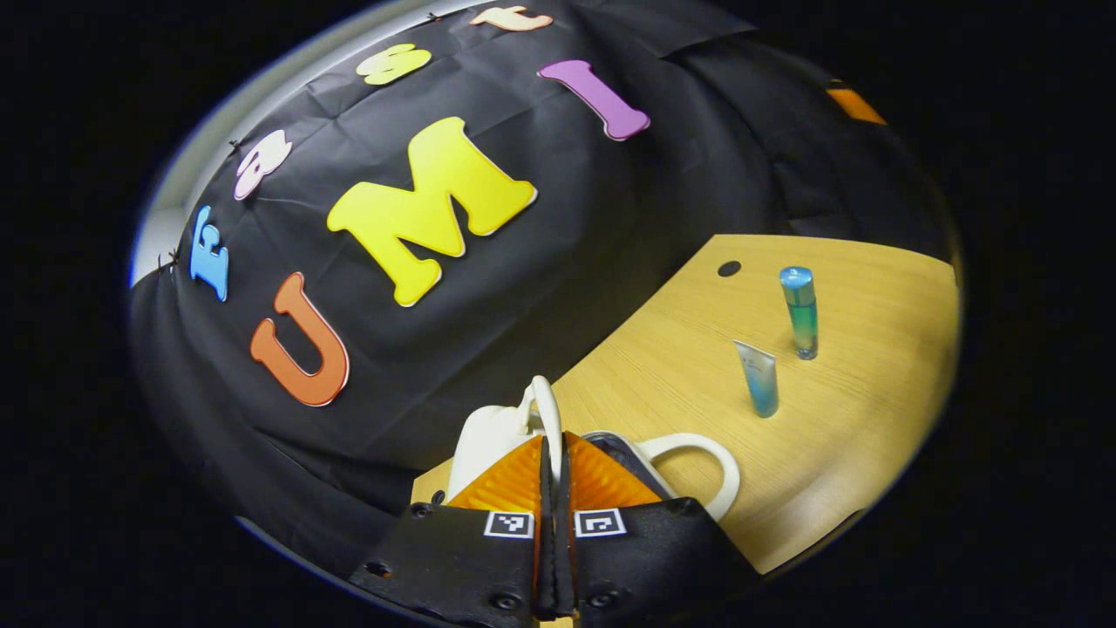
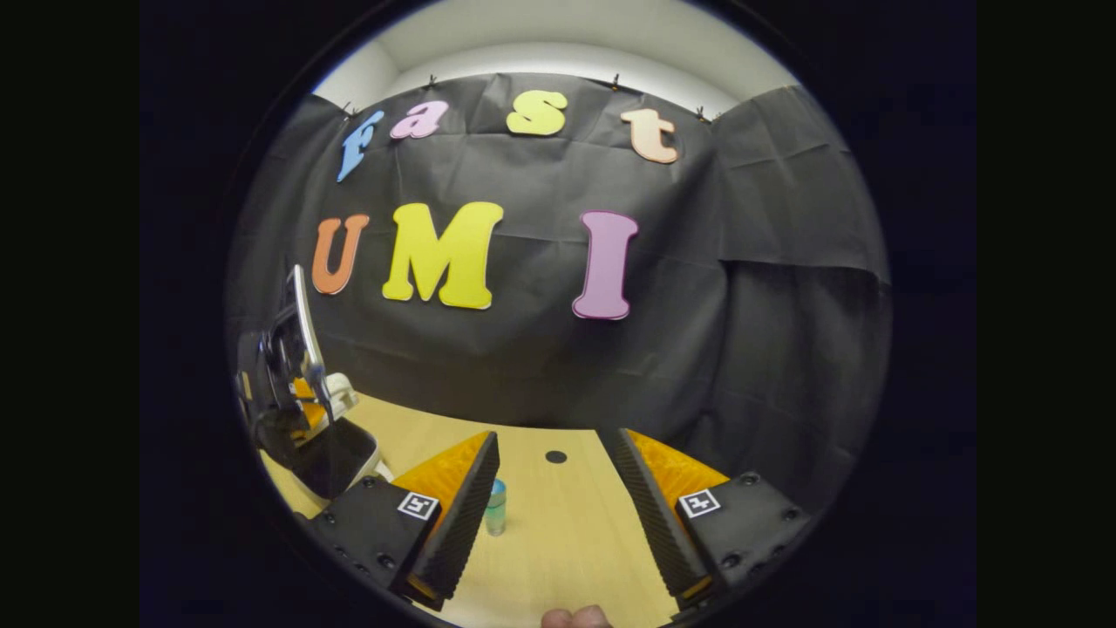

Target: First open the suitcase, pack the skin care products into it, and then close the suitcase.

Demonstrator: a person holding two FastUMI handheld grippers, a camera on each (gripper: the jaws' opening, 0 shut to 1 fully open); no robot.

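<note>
Left gripper view: your left gripper (image 1: 554, 453) pinches the white suitcase's (image 1: 490, 440) thin lid edge, fingers pressed together. On the wooden table (image 1: 859, 419), a blue-green bottle (image 1: 800, 311) and tube (image 1: 759, 378) stand upright, just apart. Your right gripper (image 2: 551, 471) hangs spread wide.

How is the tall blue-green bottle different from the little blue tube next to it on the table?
The tall blue-green cylindrical bottle stands higher than the small pale-blue squeeze tube. The bottle is round with a blue cap on top; the tube is flat and wedge-shaped, widest at its upper end. The bottle fades from blue to green, while the tube goes from whitish to blue. Both stand upright, apart from each other, on the light wooden table.
</note>
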